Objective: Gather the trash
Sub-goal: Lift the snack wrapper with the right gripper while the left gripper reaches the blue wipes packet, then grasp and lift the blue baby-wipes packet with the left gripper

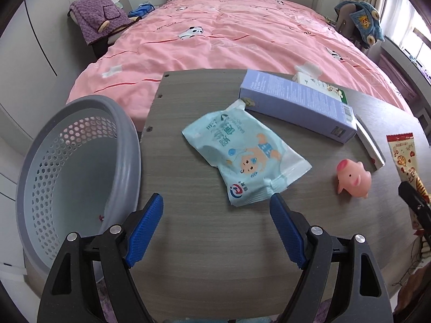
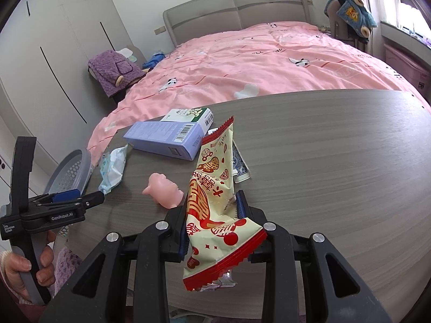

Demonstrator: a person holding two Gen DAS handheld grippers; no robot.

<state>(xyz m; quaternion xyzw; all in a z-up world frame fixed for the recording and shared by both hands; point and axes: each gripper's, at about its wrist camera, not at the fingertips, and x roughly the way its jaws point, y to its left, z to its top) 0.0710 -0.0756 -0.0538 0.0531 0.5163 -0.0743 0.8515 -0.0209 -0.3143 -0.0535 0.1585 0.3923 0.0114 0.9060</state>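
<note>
Left wrist: pink pig toy (image 1: 353,179) beside wipes packet (image 1: 246,158).

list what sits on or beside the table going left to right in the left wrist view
grey basket → blue wipes packet → purple box → pink pig toy → red and cream snack wrapper

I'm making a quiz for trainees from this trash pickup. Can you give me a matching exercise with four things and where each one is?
Things:
1. red and cream wrapper
2. blue wipes pack
3. pink pig toy
4. grey basket

Places:
A. beside the table's left edge
B. on the table, ahead of the open left gripper
C. clamped in the right gripper
D. on the table between pack and wrapper

Pairs: 1-C, 2-B, 3-D, 4-A
</note>
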